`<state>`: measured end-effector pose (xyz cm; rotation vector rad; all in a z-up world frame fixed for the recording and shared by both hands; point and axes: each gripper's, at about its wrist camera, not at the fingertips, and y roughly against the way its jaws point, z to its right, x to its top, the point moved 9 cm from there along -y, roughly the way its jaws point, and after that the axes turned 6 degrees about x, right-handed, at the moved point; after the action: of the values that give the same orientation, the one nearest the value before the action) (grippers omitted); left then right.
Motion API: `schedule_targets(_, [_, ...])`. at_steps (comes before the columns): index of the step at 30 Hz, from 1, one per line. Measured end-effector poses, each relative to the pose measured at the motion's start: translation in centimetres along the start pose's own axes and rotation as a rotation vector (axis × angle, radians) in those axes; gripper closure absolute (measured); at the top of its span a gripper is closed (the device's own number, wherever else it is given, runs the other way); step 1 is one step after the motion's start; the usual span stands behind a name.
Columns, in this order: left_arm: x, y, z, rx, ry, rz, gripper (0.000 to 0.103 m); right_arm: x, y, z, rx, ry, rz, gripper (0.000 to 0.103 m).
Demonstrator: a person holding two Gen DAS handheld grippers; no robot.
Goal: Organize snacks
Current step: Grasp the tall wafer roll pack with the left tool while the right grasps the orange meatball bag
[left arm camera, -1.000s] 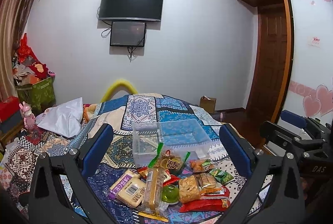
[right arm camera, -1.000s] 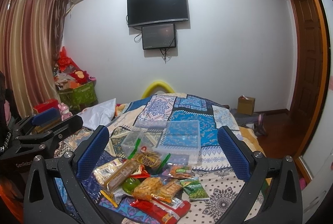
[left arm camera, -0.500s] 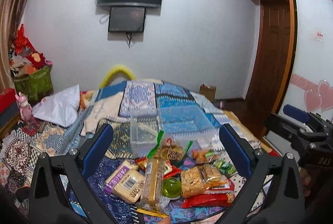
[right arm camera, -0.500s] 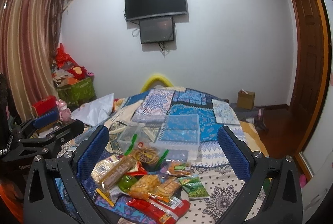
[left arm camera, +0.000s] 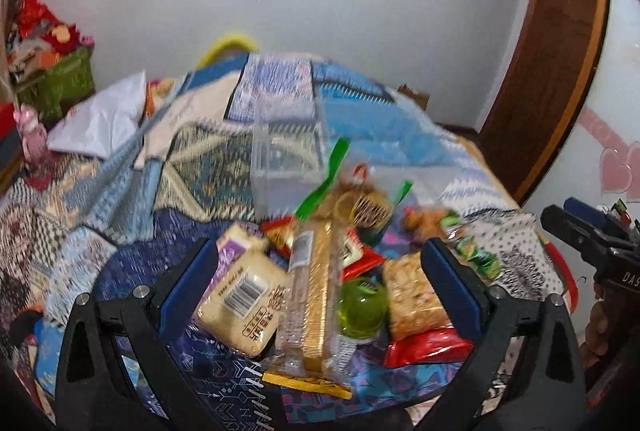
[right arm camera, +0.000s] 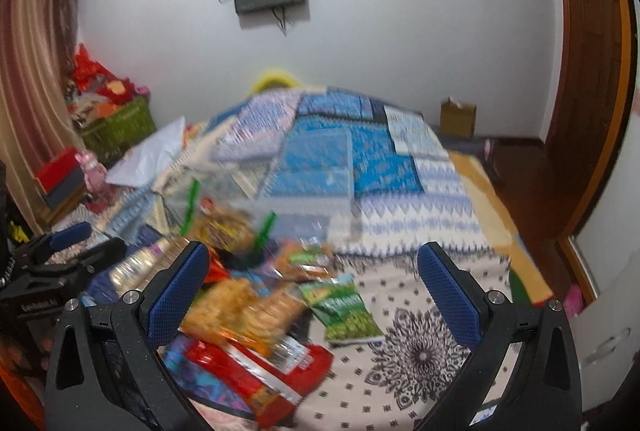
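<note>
A heap of snacks lies on the patterned bedspread. In the left wrist view I see a cream cake packet (left arm camera: 240,295), a long golden biscuit pack (left arm camera: 316,295), a green jelly cup (left arm camera: 362,305), a cracker packet (left arm camera: 416,295) and a red packet (left arm camera: 428,345). A clear plastic box (left arm camera: 288,159) stands behind them. My left gripper (left arm camera: 320,271) hovers just above the heap, jaws closing, the snacks framed between the pads but not pressed. My right gripper (right arm camera: 316,291) is open over the heap's right side, near a green pea packet (right arm camera: 344,307) and a red packet (right arm camera: 256,367).
A white bag (left arm camera: 104,115) lies at the bed's left. Green crates of clutter (right arm camera: 120,123) stand against the wall on the left. A cardboard box (right arm camera: 458,119) sits on the floor near the wooden door (right arm camera: 584,71). Each gripper shows at the edge of the other's view.
Both grippers have dropped and tipped down toward the snack heap, which now looks larger and nearer. The left pads stand a little closer together. Both pictures are blurred by motion.
</note>
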<state>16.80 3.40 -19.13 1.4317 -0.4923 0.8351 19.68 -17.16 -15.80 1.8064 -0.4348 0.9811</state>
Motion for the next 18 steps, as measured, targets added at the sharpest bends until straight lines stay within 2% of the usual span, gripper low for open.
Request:
schedule_targets(2, [-0.7,-1.4,0.1,-0.028,0.003,-0.05,0.02,-0.8,-1.2,0.7,0.009,-0.03,-0.047,0.0])
schedule_targets(5, [-1.2,-2.8,0.3,-0.036,0.0,-0.082,0.024,-1.8,-2.9,1.3,0.049,-0.079,-0.107,0.0])
schedule_targets(9, [-1.4,-4.1,1.0,-0.04,-0.029,-0.092,0.025,-2.2,-4.6,1.3,0.086,-0.114,-0.14,0.0])
schedule_targets(15, [-1.4,-6.1,1.2,-0.038,-0.047,-0.124,0.031,-1.8,-6.9,0.8,0.098,-0.066,-0.169,0.006])
schedule_targets(18, [-1.8,-7.1,1.1,-0.041,-0.049,-0.148,0.038,-1.7,-8.0,0.3,0.105,-0.043,-0.183,0.012])
